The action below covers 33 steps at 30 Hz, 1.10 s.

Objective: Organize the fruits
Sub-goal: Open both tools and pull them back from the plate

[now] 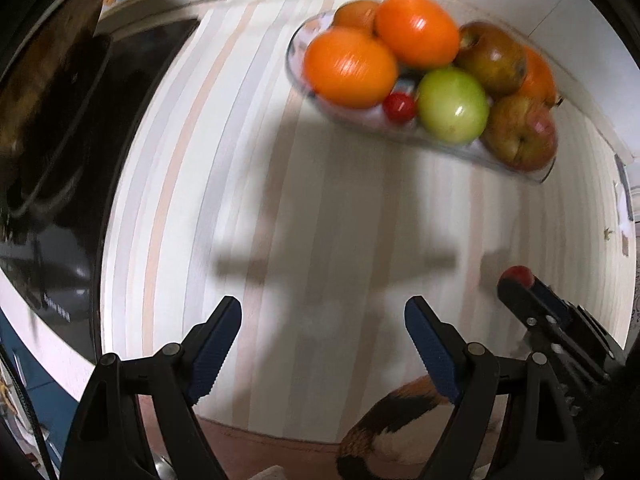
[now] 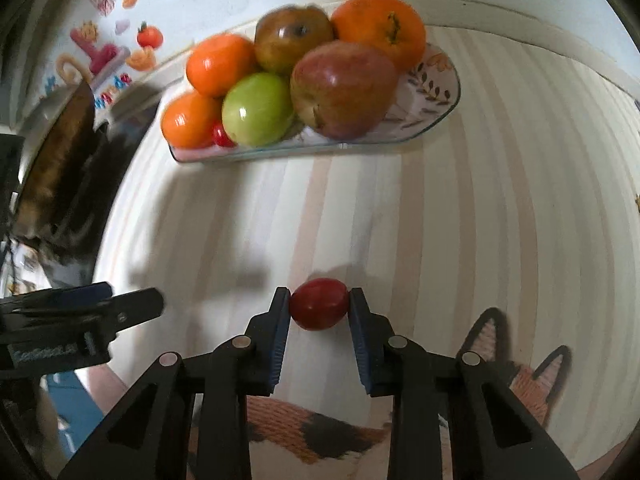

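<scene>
Red fruit [image 2: 319,304] between right gripper [image 2: 319,309] pads, type unclear

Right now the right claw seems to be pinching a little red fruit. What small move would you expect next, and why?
Probably a lift and carry forward toward the glass dish. The right gripper is shut on the small red fruit, low over the striped table, while every other fruit, including a similar red one, already sits piled in that dish. The left gripper is open and empty, so it likely just waits.
</scene>
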Each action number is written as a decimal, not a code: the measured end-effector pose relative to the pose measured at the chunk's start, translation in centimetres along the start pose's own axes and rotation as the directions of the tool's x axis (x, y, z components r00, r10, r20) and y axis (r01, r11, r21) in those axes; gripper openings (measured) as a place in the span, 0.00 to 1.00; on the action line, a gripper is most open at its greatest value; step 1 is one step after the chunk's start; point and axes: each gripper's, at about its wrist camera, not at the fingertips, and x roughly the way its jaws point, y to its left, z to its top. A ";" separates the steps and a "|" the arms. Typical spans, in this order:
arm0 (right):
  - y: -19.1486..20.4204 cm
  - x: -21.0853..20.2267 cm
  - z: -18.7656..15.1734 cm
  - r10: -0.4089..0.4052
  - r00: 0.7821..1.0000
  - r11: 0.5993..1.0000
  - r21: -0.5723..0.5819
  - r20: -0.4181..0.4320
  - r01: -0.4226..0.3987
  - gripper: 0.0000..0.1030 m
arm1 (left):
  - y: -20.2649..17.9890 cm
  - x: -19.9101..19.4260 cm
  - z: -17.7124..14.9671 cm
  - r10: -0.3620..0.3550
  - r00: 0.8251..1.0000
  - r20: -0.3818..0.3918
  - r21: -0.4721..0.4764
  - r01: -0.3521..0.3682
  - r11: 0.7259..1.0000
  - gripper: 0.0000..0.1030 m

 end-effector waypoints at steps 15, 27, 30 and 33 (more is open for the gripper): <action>-9.8 -0.6 9.1 0.204 0.973 0.901 0.368 0.107 -0.230 0.49 | -4.5 -1.6 4.9 0.000 0.996 0.088 0.040 -0.003 0.999 0.81; -4.8 -8.1 6.9 -0.180 0.980 0.982 0.073 0.083 0.175 0.96 | -3.7 -7.2 1.9 0.031 0.986 0.165 0.016 -0.034 0.999 0.81; -2.2 -11.0 5.7 -0.212 0.970 0.977 0.027 0.121 0.211 0.96 | -3.5 -9.9 0.2 0.028 0.977 0.210 0.021 -0.034 0.999 0.81; 0.3 -14.5 4.2 -0.219 0.960 0.975 0.001 0.171 0.223 0.97 | -3.1 -12.6 -1.7 0.017 0.966 0.256 0.030 -0.025 0.999 0.81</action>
